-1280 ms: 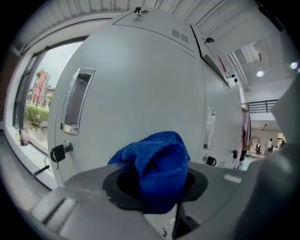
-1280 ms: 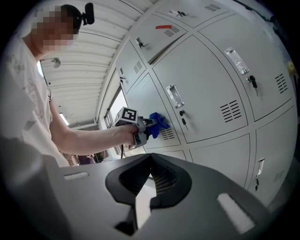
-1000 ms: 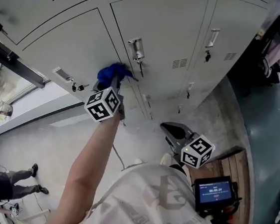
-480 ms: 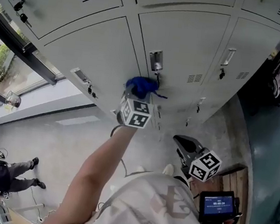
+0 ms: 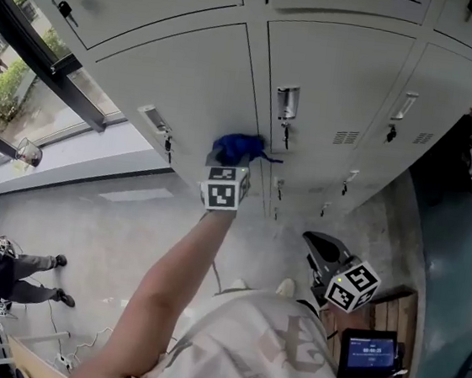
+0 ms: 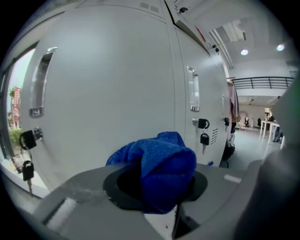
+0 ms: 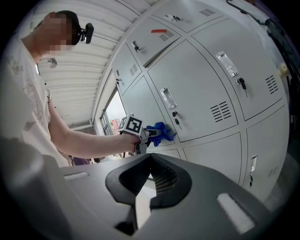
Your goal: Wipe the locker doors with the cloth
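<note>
I'm holding cloth (image 5: 236,148) clamped in left tongs (image 5: 232,163) against a door (image 5: 189,77), near its right edge. Right tongs (image 7: 146,183) hanging low, closed, empty. No wipe marks showing; I'm guessing most doors are remaining.

The grey concrete floor (image 5: 112,238) carries the locker bank (image 5: 332,85) and a low wooden platform (image 5: 396,306).

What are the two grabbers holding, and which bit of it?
The left gripper pinches the blue cloth by a bunched fold. The right gripper holds nothing, jaws together.
</note>
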Demonstrator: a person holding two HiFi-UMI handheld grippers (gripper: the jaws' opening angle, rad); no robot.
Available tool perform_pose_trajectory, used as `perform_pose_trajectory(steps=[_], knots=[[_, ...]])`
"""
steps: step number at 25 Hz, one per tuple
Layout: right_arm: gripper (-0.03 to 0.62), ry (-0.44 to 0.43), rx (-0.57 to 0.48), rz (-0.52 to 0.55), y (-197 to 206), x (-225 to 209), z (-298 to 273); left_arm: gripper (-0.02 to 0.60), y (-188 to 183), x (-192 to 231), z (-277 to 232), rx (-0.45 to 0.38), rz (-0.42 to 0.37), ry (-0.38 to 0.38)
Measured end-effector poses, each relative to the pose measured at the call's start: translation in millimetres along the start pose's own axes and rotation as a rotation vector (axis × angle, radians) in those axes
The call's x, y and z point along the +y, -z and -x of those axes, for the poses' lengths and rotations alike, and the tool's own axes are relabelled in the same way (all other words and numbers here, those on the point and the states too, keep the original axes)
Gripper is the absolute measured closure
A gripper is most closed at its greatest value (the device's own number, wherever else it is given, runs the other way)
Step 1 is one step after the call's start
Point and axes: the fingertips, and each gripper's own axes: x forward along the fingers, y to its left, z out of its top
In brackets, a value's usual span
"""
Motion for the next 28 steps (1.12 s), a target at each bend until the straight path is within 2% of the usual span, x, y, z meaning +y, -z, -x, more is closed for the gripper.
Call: perform_pose_trajectory(steps=[4,9,18,22,24,28], knots=[[0.591,-0.009,0.011,0.008,-0.3,4.8,-7.2,0.437,14.0,37.1,11.6,0.007,0.012,-0.075],[0.591,-0.028,0.032,0.018,3.7,14.4,-16.8,0.436,30.8,85.6,28.4,-0.012,0.064,-0.171],[0.591,-0.037,0.041,0.024,5.4,27.7,-29.8,0.434,46.4,146.6,54.2,-0.020,-0.014,-0.273],[0.591,-0.033,0.037,0.027,5.4,31.2,-33.6,0.434,59.4,166.8,58.4,0.013,-0.124,-0.302],[0.591,-0.030,0.037,0.027,5.4,31.9,-34.7,0.434,70.3,174.4,57.0,0.052,-0.211,-0.326],[0.591,-0.023,0.033,0.018,8.2,34.3,-35.3,0.434,83.7,175.9,51.9,0.125,-0.519,-0.362]])
